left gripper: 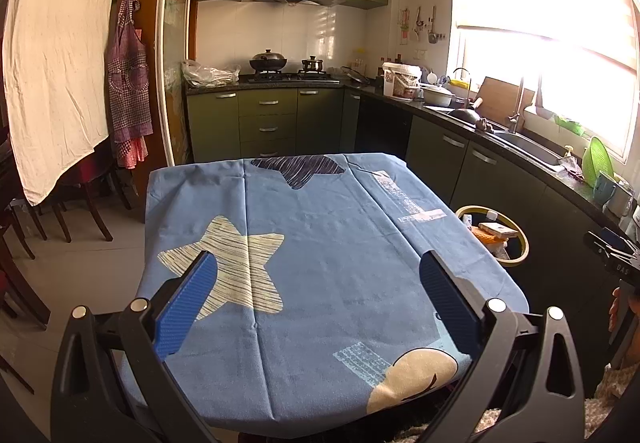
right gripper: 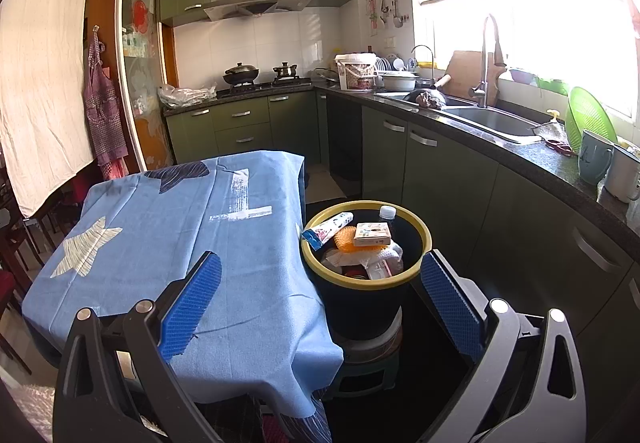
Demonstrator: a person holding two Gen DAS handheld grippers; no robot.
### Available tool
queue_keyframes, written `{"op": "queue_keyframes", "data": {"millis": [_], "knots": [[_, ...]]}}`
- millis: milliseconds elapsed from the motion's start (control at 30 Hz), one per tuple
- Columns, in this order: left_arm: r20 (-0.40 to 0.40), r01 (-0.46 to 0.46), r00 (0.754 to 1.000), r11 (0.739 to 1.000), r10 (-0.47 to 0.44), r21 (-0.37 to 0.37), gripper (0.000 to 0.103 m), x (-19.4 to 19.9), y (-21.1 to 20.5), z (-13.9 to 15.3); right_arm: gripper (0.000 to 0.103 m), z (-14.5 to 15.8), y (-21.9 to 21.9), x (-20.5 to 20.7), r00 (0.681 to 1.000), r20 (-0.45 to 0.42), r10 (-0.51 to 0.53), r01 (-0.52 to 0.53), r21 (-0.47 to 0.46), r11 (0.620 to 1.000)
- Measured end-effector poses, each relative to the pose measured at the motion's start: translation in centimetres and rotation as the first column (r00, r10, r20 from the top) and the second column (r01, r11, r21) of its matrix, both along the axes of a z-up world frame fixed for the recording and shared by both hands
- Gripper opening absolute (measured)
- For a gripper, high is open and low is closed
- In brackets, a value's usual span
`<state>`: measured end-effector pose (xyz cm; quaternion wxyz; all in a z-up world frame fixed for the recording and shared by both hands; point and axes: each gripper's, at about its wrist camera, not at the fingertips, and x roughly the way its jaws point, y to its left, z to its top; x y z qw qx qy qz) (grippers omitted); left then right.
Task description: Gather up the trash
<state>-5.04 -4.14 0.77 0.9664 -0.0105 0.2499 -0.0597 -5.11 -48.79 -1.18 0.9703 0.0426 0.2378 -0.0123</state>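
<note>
A black bin with a yellow rim (right gripper: 312, 263) stands on a stool to the right of the table; it also shows in the left wrist view (left gripper: 524, 243). It holds a tube (right gripper: 328, 229), a small box (right gripper: 372, 234), an orange sponge (right gripper: 346, 239), a capped bottle (right gripper: 387, 212) and white wrappers. My right gripper (right gripper: 320, 283) is open and empty, above the table's right edge and the bin. My left gripper (left gripper: 320, 283) is open and empty over the table (left gripper: 320, 223), which carries a blue cloth with stars.
Green cabinets and a dark counter (right gripper: 520, 151) with a sink (right gripper: 492, 121), a mug and a green strainer run along the right. A stove with pots (left gripper: 268, 63) is at the back. Chairs (left gripper: 80, 199) and a hanging white sheet stand at the left.
</note>
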Motion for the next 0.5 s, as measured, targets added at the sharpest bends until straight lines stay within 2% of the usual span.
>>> {"op": "queue_keyframes", "data": {"millis": [167, 500], "knots": [[0.009, -0.007, 1.000, 1.000, 0.007, 0.010, 0.096, 0.1, -0.1, 0.1, 0.098, 0.0, 0.0, 0.1, 1.000, -0.002, 0.001, -0.001, 0.002, 1.000], [-0.074, 0.046, 0.996, 0.999, -0.046, -0.006, 0.097, 2.7, -0.7, -1.1, 0.098, -0.6, 0.0, 0.7, 1.000, -0.018, -0.001, 0.001, 0.009, 1.000]]}}
